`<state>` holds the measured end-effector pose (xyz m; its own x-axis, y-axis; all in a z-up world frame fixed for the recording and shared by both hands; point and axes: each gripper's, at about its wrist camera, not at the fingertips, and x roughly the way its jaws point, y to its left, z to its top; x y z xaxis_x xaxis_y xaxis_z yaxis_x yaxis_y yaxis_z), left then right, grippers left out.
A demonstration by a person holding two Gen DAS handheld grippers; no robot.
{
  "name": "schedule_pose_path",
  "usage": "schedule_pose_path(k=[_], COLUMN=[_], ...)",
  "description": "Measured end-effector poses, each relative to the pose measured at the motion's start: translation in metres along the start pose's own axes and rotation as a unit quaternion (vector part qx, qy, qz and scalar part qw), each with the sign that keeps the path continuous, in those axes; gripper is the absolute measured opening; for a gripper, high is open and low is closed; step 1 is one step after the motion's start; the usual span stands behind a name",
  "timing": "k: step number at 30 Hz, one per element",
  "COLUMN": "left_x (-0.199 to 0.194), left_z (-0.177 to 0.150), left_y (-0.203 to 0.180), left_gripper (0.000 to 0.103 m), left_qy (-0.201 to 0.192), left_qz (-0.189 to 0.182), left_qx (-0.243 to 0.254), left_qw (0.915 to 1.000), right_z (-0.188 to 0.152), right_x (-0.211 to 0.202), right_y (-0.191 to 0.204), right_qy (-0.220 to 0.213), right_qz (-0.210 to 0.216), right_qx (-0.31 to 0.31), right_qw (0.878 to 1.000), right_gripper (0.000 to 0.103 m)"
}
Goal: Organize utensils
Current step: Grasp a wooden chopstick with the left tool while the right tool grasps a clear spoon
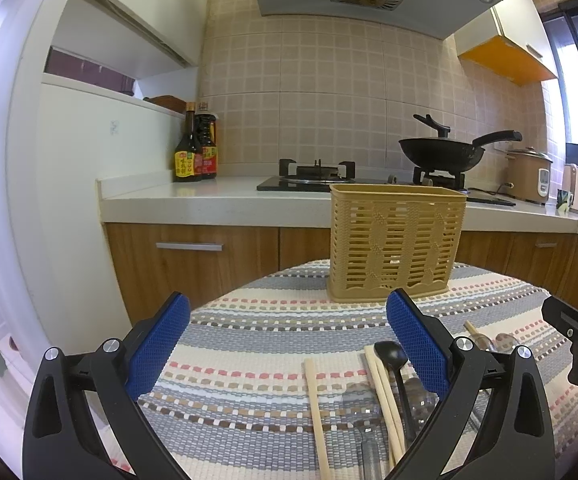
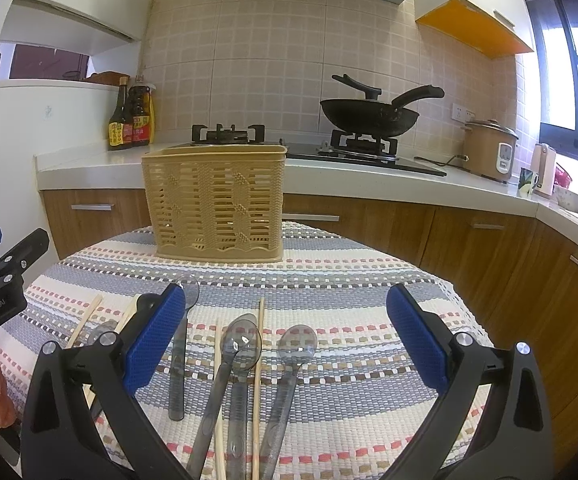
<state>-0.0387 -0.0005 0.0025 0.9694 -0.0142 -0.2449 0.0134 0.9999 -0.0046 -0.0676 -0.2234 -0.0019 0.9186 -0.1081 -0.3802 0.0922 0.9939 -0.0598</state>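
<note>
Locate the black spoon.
In the left wrist view, the black spoon lies on the striped cloth, right of the chopsticks, just inside the left gripper's right finger.

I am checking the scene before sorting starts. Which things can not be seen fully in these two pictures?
- Inside of the basket: both views look at its side wall.
- Clear spoons and chopsticks: handle ends cut off by the bottom edge, right view.
- Black spoon: partly behind the left tool finger, left view.
- Sauce bottles: label text too small.
</note>
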Motion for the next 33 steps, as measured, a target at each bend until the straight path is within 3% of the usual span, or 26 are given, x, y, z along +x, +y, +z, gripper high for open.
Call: schedule_pose_path(k=[5, 10, 12, 16, 21, 23, 27, 33], left_x=[0.001, 0.016, 0.024, 0.042, 0.078, 0.089, 0.111, 0.125], left_z=[0.0, 0.006, 0.013, 0.016, -0.001, -0.009, -0.021, -0.024], left_y=[0.005, 0.05, 0.067, 0.068, 0.055, 0.046, 0.028, 0.016], left_gripper=[0.095, 0.095, 0.095, 0.089, 0.07, 0.066, 0.052, 0.043], left_qy=[0.004, 0.071, 0.111, 0.2, 0.325, 0.355, 0.405, 0.427], left_qz=[-0.009, -0.082, -0.111, -0.148, -0.184, -0.187, -0.18, -0.157], left_qx=[-0.012, -0.079, -0.088, -0.056, -0.041, -0.026, -0.008, 0.023], left_qw=[0.9999, 0.9909, 0.9836, 0.9669, 0.9269, 0.9155, 0.8962, 0.8901], right_z=[0.001, 0.002, 0.001, 0.013, 0.033, 0.04, 0.042, 0.014], right_x=[0.005, 0.014, 0.016, 0.027, 0.046, 0.057, 0.092, 0.12], right_y=[-0.003, -0.017, -0.024, -0.029, -0.042, -0.048, -0.068, -0.066], right_qy=[0.023, 0.057, 0.065, 0.108, 0.173, 0.207, 0.303, 0.417], right_qz=[-0.002, 0.001, 0.008, -0.012, -0.01, -0.006, 0.026, 0.069], right_qx=[0.009, 0.043, 0.061, 0.046, 0.037, 0.035, 0.058, 0.065], right_qw=[1.0, 0.997, 0.996, 0.993, 0.984, 0.978, 0.951, 0.904], right_gripper=[0.096, 0.096, 0.096, 0.096, 0.095, 0.088, 0.069, 0.036])
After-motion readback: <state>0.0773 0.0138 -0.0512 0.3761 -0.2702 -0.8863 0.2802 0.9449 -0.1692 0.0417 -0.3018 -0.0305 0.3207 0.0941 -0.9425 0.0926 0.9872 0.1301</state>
